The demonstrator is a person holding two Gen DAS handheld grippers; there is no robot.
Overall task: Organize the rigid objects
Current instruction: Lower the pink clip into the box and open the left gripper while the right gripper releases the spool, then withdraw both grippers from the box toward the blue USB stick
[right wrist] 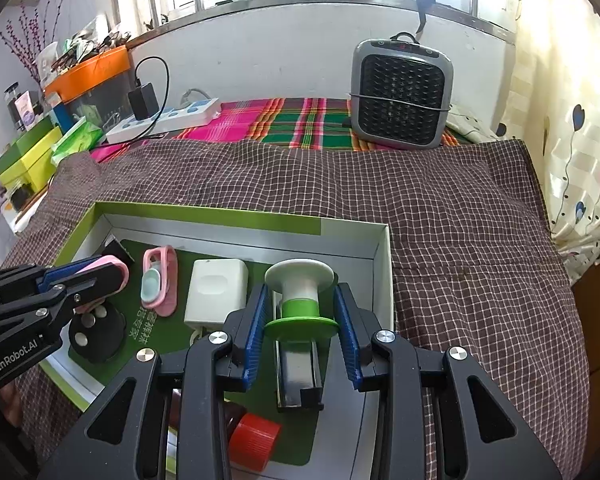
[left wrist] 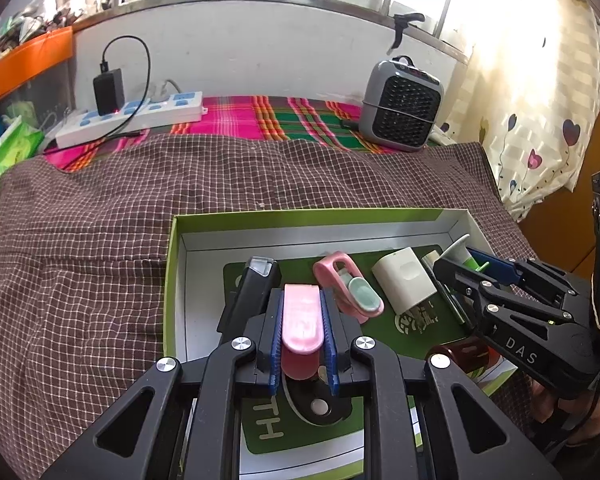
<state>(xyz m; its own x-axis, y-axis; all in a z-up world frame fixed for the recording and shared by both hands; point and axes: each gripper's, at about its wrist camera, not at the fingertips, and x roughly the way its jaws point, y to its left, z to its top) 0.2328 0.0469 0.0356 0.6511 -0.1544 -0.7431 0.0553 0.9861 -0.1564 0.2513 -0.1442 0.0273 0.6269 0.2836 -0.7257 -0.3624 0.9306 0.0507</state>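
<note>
Left gripper [left wrist: 302,320] fingers clamped on pink plastic clip [left wrist: 302,320], over green box [left wrist: 300,218] left half. Right gripper [right wrist: 302,312] grips green-white spool [right wrist: 300,292] at rim, box right end. Both light, stiff, slippery; flats hold best.

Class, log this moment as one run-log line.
left tongs: shut on pink clip | right tongs: shut on green-white spool | both over green box | stage: placing

The box [right wrist: 352,229] is crowded along its floor; the checked cloth [right wrist: 460,240] right of it lies open up to the heater [right wrist: 400,96].
</note>
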